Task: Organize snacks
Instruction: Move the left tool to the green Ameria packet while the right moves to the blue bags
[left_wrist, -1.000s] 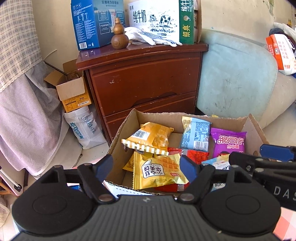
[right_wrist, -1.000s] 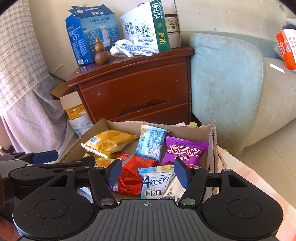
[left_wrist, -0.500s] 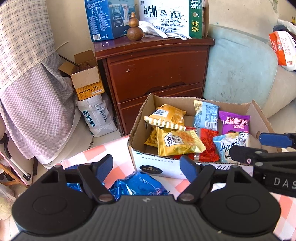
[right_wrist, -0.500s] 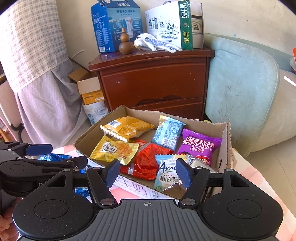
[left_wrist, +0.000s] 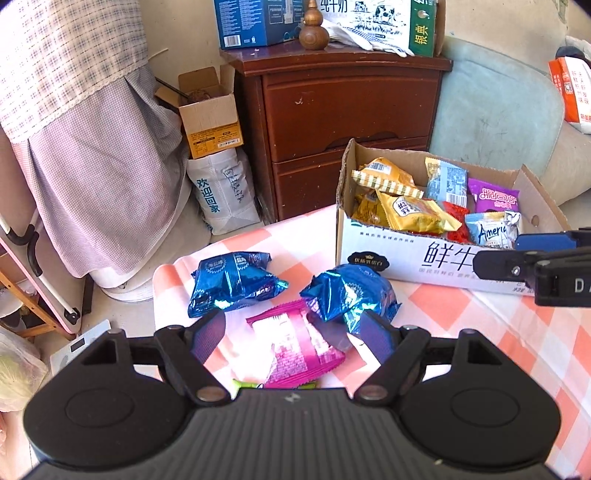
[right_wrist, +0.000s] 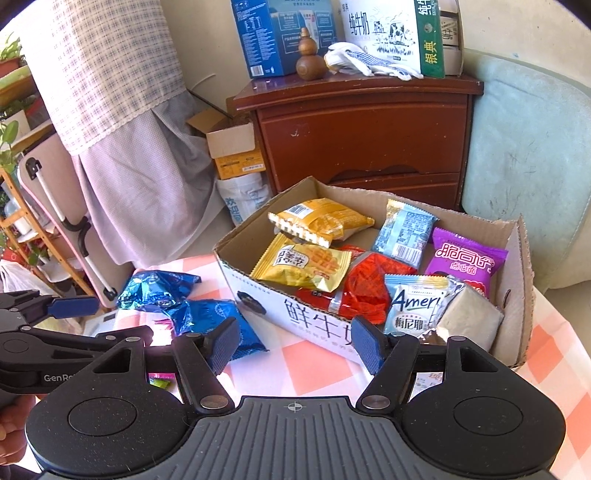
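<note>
Snacks, left wrist view: two crinkled blue foil packets (left_wrist: 236, 282) and a flat magenta wrapper (left_wrist: 295, 347) on the checked bench (left_wrist: 461, 314); left claw (left_wrist: 291, 334) spread above the wrapper.

Right wrist view: open-topped corrugated cardboard box (right_wrist: 517, 258) holding glossy packets near the bench edge; right claw (right_wrist: 295, 343) spread, empty.

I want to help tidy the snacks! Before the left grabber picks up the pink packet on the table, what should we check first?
1. Left gripper open with nothing in it: ok.
2. Pink packet lined up between its fingers: ok.
3. Fingers clear of the blue packet beside it: not ok, that packet reaches the right finger.
4. Room left in the cardboard box: ok, though it is already crowded.
5. Right gripper empty and out of the way: ok, it hangs in front of the box.
</note>
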